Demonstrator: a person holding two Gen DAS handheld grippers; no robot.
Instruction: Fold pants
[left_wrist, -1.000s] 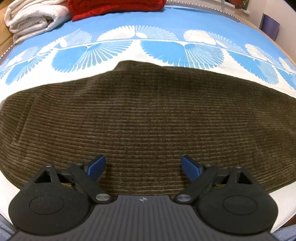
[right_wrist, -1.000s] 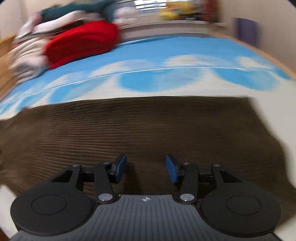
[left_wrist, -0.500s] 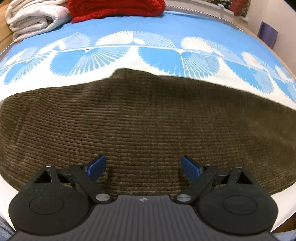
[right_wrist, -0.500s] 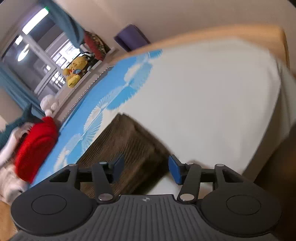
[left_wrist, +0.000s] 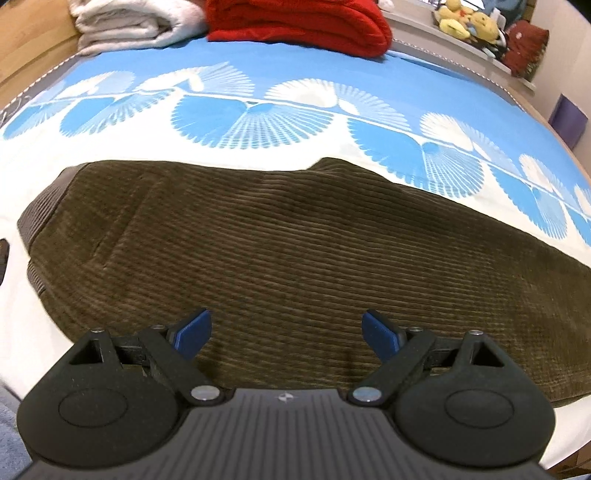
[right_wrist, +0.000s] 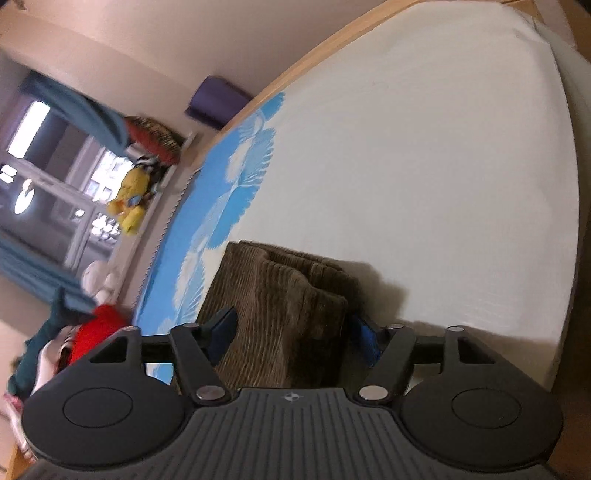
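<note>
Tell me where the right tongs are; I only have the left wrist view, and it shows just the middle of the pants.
Observer: The right tongs straddle one end of the pants.
Operator: Clamped?
Observer: No. The jaws stand apart, with fabric between the blue pads.
Operator: Is that end lying flat?
Observer: No. Its stacked layers ripple at the edge, on the plain white part of the sheet.
</note>
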